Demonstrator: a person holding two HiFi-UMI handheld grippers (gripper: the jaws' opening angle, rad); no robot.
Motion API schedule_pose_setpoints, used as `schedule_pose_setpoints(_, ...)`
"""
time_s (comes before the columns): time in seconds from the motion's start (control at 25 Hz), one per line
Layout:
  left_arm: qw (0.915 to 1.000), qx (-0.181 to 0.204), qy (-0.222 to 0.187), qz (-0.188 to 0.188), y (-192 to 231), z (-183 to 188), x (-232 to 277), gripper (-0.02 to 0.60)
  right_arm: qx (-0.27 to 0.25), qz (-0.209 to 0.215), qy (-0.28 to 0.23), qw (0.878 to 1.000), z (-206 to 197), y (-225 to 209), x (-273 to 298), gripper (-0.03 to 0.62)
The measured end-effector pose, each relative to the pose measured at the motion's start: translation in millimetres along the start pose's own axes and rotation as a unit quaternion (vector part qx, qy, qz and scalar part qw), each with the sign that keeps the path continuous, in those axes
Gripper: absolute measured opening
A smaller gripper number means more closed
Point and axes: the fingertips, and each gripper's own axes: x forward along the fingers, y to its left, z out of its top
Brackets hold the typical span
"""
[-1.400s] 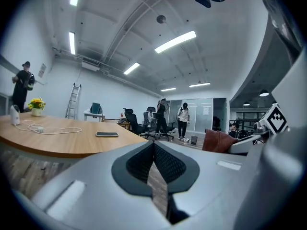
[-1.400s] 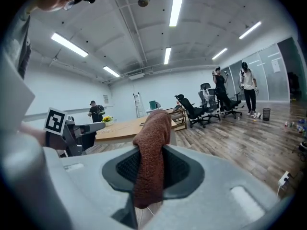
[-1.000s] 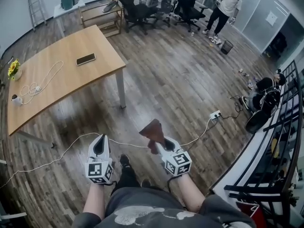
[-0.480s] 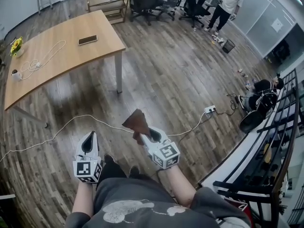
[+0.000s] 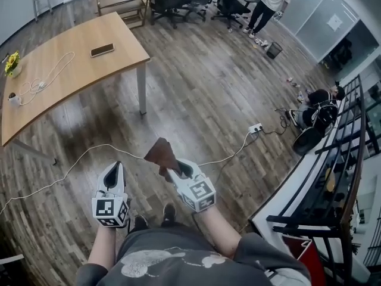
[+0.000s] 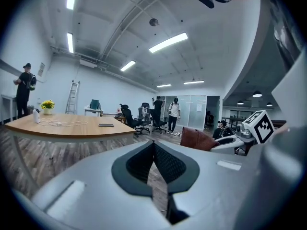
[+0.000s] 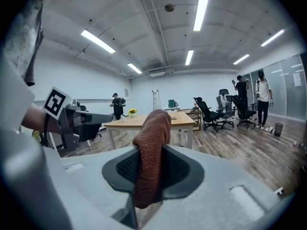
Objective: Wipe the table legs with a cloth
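The wooden table stands at the upper left of the head view, with a grey leg at its near corner and another leg at the left. My right gripper is shut on a brown cloth, held over the floor well short of the table. In the right gripper view the cloth sticks up between the jaws, with the table beyond it. My left gripper is shut with nothing in it, its pads meeting in the left gripper view.
A white cable runs across the wood floor to a power strip. A phone, a cord and yellow flowers lie on the table. Office chairs and standing people are at the back; a person sits by the railing on the right.
The head view has shifted, so the table sits higher and further left. Both grippers have drifted left in the view. The right one still holds the cloth.
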Motion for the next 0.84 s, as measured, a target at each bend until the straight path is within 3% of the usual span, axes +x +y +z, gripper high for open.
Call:
schedule_pose_setpoints(0.12, 1.0000, 0.006, 0.005, -0.001, 10, 0, -11, 0.018, -0.019, 0.003, 0.015, 1.000, -5, 20, 7, 0.086)
schedule_pose_setpoints(0.28, 0.9999, -0.006, 0.013, 0.007, 26, -7, -20, 0.018, 0.066, 0.010, -0.018, 0.998, 6, 35, 9, 0.086)
schedule_pose_setpoints(0.32, 0.9998, -0.007, 0.017, 0.007, 27, -11, -22, 0.020, 0.065, 0.008, -0.016, 0.998, 5, 37, 9, 0.087)
schedule_pose_setpoints(0.48, 0.9998, -0.010, 0.020, 0.002, 26, -17, -28, 0.018, -0.024, 0.006, 0.036, 0.999, -11, 48, 10, 0.086)
schedule_pose_setpoints(0.84, 0.9994, -0.022, 0.020, 0.017, 45, -19, -35, 0.018, 0.010, 0.006, 0.040, 0.999, -12, 55, 18, 0.084)
